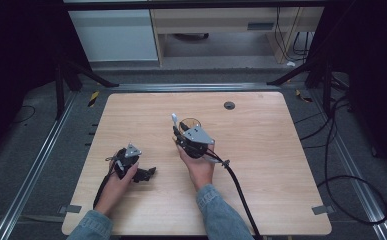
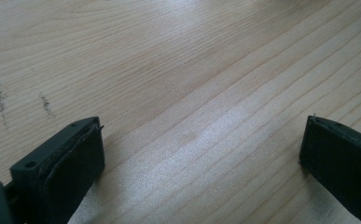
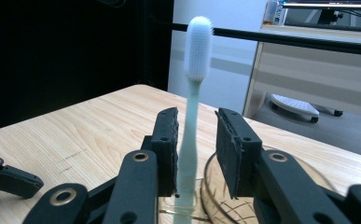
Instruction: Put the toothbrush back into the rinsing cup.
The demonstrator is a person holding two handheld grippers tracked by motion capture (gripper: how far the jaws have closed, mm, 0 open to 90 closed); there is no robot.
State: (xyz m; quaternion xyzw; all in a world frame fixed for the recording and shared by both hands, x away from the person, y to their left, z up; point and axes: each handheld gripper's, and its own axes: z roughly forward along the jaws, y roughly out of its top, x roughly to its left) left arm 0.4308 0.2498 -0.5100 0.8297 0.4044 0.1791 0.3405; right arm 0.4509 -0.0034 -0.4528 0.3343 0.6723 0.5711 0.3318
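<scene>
A white toothbrush [image 3: 193, 93] stands upright, bristle head on top, between the jaws of my right gripper [image 3: 197, 119]. The jaws are open: the left pad [image 3: 169, 149] lies close against the handle and a gap shows on the other side. The handle's foot is by the rim of a clear glass cup [image 3: 271, 161]. In the high view the toothbrush [image 1: 174, 120] and the cup [image 1: 190, 123] are at mid-table, with the right gripper [image 1: 179, 134] just in front of them. My left gripper [image 1: 146, 173] rests low at the front left, open wide over bare wood [image 2: 201, 135].
The wooden table [image 1: 261, 165] has a dark round grommet [image 1: 229, 105] near its far edge. A black cable [image 1: 241, 195] trails from the right gripper to the front edge. Dark frame legs and floor cables surround the table.
</scene>
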